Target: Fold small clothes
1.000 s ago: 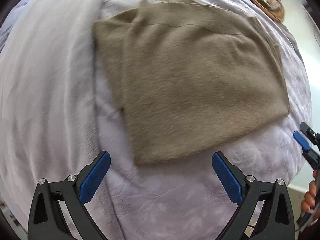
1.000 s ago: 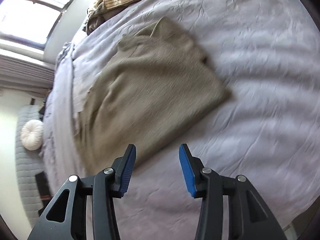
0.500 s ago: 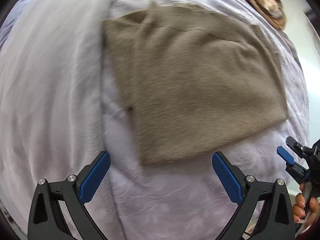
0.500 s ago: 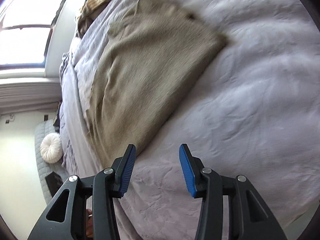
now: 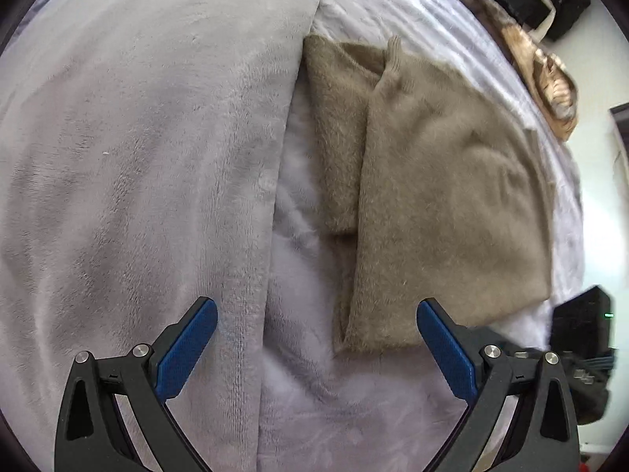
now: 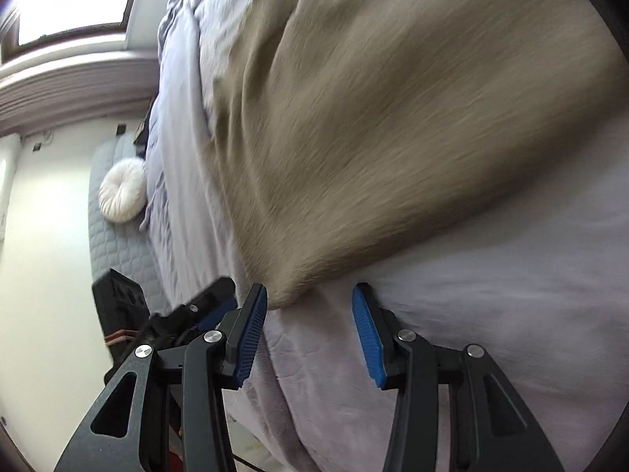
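Note:
A fuzzy tan garment [image 5: 440, 204] lies folded flat on a lavender bedspread [image 5: 354, 413]. In the left wrist view my left gripper [image 5: 316, 338] is open and empty, its fingers spread either side of the garment's near corner, just short of it. In the right wrist view the garment [image 6: 385, 118] fills the upper frame, blurred. My right gripper [image 6: 310, 314] is open, with the garment's near corner tip between its blue pads [image 6: 251, 326], not pinched. The right gripper's black body also shows in the left wrist view at the right edge [image 5: 582, 330].
A grey plush blanket [image 5: 137, 181] covers the bed's left half. A striped brown garment [image 5: 546, 74] and dark clothes [image 5: 550, 0] lie at the far edge. A window [image 6: 70, 8], a white round cushion [image 6: 122, 190] on a grey quilted seat and a black box [image 6: 118, 299] are beyond the bed.
Both grippers have moved in close to the garment's near edge. The right gripper has come low to the corner, which now sits between its fingers. Both stay open.

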The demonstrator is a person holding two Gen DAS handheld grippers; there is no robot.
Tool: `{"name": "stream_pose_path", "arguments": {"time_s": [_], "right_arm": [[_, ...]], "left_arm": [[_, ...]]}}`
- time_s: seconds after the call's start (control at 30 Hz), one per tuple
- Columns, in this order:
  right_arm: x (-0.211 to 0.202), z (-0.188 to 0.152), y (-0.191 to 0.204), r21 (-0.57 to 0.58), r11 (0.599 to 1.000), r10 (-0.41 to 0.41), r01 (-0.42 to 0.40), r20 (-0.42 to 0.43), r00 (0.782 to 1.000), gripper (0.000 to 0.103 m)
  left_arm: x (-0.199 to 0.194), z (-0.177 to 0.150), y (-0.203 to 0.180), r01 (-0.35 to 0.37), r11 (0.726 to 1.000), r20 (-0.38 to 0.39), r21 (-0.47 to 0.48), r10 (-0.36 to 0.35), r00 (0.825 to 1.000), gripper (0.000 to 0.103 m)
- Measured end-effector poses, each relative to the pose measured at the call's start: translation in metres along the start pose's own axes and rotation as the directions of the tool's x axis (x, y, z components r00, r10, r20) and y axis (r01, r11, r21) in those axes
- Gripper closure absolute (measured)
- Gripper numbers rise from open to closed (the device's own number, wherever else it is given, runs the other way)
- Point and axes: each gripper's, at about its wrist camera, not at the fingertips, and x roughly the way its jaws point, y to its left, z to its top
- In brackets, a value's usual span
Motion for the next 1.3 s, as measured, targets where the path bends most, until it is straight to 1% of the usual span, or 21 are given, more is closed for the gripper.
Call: {"name": "stream_pose_path", "arguments": {"time_s": [0.13, 0.27, 0.3, 0.33, 0.37, 0.47, 0.57, 0.63, 0.7, 0.77, 0.8, 0.83, 0.9, 0.97, 1.0, 1.03, 1.07, 1.1, 1.2, 1.23, 1.3], "right_arm": [[0.024, 0.001, 0.000, 0.017, 0.999, 0.034, -0.035, 0.028, 0.999, 0.054], [0.036, 0.007, 0.001, 0.035, 0.995, 0.094, -0.097, 0.076, 0.993, 0.054], [0.039, 0.009, -0.001, 0.044, 0.992, 0.113, -0.117, 0.076, 0.991, 0.058], [0.041, 0.012, -0.002, 0.050, 0.989, 0.135, -0.139, 0.076, 0.988, 0.072], [0.041, 0.015, -0.002, 0.052, 0.987, 0.146, -0.151, 0.078, 0.986, 0.095], [0.025, 0.021, 0.009, 0.012, 0.970, 0.240, -0.242, 0.091, 0.967, 0.095], [0.005, 0.026, 0.030, -0.071, 0.960, 0.275, -0.269, 0.102, 0.956, 0.095], [-0.006, 0.029, 0.043, -0.114, 0.954, 0.288, -0.277, 0.104, 0.952, 0.095], [-0.010, 0.031, 0.049, -0.138, 0.951, 0.291, -0.276, 0.101, 0.951, 0.095], [-0.011, 0.033, 0.051, -0.150, 0.952, 0.282, -0.267, 0.089, 0.955, 0.095], [-0.009, 0.033, 0.050, -0.154, 0.953, 0.274, -0.259, 0.082, 0.958, 0.095], [-0.007, 0.032, 0.047, -0.155, 0.956, 0.264, -0.250, 0.072, 0.962, 0.095], [0.001, 0.031, 0.045, -0.145, 0.960, 0.250, -0.240, 0.054, 0.967, 0.095], [0.006, 0.029, 0.038, -0.128, 0.963, 0.242, -0.236, 0.036, 0.969, 0.095], [0.007, 0.028, 0.035, -0.119, 0.965, 0.241, -0.236, 0.028, 0.970, 0.095], [0.010, 0.027, 0.032, -0.109, 0.966, 0.239, -0.235, 0.018, 0.971, 0.095], [0.011, 0.027, 0.029, -0.102, 0.967, 0.236, -0.234, 0.011, 0.972, 0.095], [0.011, 0.025, 0.027, -0.098, 0.967, 0.235, -0.234, 0.005, 0.972, 0.095], [0.006, 0.023, 0.023, -0.100, 0.972, 0.210, -0.213, -0.035, 0.977, 0.094], [0.002, 0.022, 0.022, -0.108, 0.972, 0.202, -0.207, -0.055, 0.978, 0.091], [-0.009, 0.018, 0.019, -0.128, 0.974, 0.180, -0.190, -0.087, 0.980, 0.091]], "left_arm": [[0.000, 0.005, 0.010, 0.099, 0.995, 0.017, -0.003, -0.099, 0.995, 0.001], [0.000, 0.009, 0.015, 0.200, 0.980, 0.030, -0.023, -0.199, 0.979, 0.001], [0.000, 0.010, 0.014, 0.227, 0.973, 0.037, -0.029, -0.226, 0.973, 0.001], [0.000, 0.015, 0.014, 0.266, 0.963, 0.043, -0.043, -0.264, 0.964, 0.001], [-0.002, 0.017, 0.017, 0.295, 0.954, 0.047, -0.054, -0.293, 0.955, 0.001], [-0.004, 0.031, 0.015, 0.404, 0.911, 0.060, -0.085, -0.400, 0.914, 0.001], [-0.001, 0.048, 0.005, 0.439, 0.897, 0.049, -0.051, -0.437, 0.898, 0.001], [0.007, 0.062, -0.001, 0.460, 0.887, 0.027, -0.038, -0.459, 0.888, 0.001], [0.017, 0.075, -0.004, 0.492, 0.869, 0.009, -0.053, -0.492, 0.871, 0.001], [0.027, 0.088, -0.009, 0.539, 0.840, -0.005, -0.062, -0.540, 0.841, 0.001], [0.032, 0.093, -0.013, 0.550, 0.833, -0.009, -0.061, -0.551, 0.834, 0.001], [0.038, 0.098, -0.018, 0.551, 0.832, -0.012, -0.059, -0.553, 0.833, 0.001], [0.046, 0.105, -0.026, 0.539, 0.840, -0.026, -0.053, -0.541, 0.841, 0.001], [0.052, 0.108, -0.037, 0.510, 0.860, -0.048, -0.030, -0.511, 0.858, 0.003], [0.054, 0.107, -0.042, 0.487, 0.873, -0.050, -0.008, -0.487, 0.872, 0.018], [0.055, 0.107, -0.049, 0.443, 0.896, -0.057, 0.027, -0.441, 0.896, 0.044], [0.058, 0.107, -0.054, 0.386, 0.921, -0.069, 0.058, -0.382, 0.921, 0.059], [0.063, 0.107, -0.059, 0.343, 0.936, -0.091, 0.078, -0.336, 0.937, 0.076], [0.061, 0.107, -0.066, 0.298, 0.949, -0.075, 0.100, -0.292, 0.954, 0.079], [0.055, 0.105, -0.072, 0.277, 0.953, -0.053, 0.123, -0.272, 0.961, 0.080], [0.045, 0.103, -0.083, 0.247, 0.955, -0.019, 0.165, -0.248, 0.969, 0.081]]}}
